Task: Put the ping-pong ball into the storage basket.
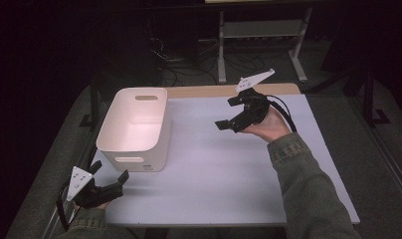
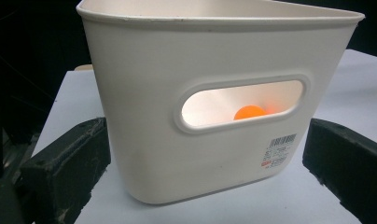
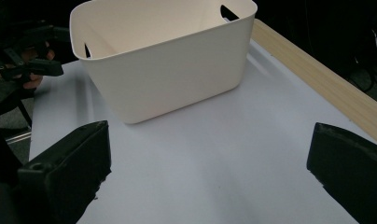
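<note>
White plastic bin (image 1: 134,127) stood on the counter (image 1: 224,169), toward its far left part, upright, open top up. Oval handle cut-outs in both short walls. Near short wall carried a small sticker (image 2: 280,151) at lower right of the cut-out: a barcode, several lines of small print, and a red mark. Print too small to read; no brand name could be made out.

Through the near cut-out, the left gripper view showed an orange ball (image 2: 249,112) inside the bin, low down, on or near the floor of it. Ball plain, no writing visible on the part that showed.

Left gripper (image 1: 108,180) sat just in front of the bin's near short wall, close to the counter's near left corner. Its fingers (image 2: 70,172) were spread wide, one to each side of the bin's near wall, pinching nothing; whether they touched the wall could not be told.

Right gripper (image 1: 228,113) was held above the counter to the right of the bin, well apart from it, pointed toward the bin's long side. Its fingers (image 3: 67,170) were spread wide and empty.

Wooden strip (image 3: 317,88) ran along the counter's far edge, behind the bin.
</note>
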`<act>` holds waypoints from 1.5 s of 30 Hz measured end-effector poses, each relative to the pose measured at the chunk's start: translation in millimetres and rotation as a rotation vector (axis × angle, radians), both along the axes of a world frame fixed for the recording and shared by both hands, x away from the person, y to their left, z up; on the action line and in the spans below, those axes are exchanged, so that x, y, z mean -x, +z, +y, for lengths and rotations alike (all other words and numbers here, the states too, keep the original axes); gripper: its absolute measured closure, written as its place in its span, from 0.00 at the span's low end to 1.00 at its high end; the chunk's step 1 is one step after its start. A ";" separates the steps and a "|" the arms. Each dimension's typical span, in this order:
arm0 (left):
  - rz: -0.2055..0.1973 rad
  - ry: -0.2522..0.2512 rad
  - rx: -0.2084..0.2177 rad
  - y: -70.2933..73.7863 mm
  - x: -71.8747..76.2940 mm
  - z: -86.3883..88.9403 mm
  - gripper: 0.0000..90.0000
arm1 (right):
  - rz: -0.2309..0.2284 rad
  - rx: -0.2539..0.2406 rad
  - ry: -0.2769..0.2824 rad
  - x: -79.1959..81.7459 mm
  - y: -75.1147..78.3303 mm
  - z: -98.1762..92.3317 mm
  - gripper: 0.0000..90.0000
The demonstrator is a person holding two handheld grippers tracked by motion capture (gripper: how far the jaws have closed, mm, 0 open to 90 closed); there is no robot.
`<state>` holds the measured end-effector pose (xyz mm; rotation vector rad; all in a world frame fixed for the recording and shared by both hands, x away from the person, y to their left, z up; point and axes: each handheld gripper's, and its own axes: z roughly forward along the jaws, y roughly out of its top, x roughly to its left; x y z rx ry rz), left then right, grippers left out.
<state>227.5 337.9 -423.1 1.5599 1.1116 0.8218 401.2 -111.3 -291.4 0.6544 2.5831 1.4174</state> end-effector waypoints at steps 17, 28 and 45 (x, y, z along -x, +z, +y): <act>0.000 0.001 -0.003 -0.1 -0.1 -0.2 0.00 | 0.009 -0.009 -0.034 7.5 -15.8 -20.0 0.00; 0.000 0.000 -0.004 -0.1 -0.2 -0.6 0.00 | 0.016 -0.033 -0.065 14.2 -29.3 -35.4 0.00; 0.003 0.003 -0.009 -0.4 -0.8 -1.1 0.00 | -0.009 -0.054 -0.109 30.3 -46.5 -53.0 0.00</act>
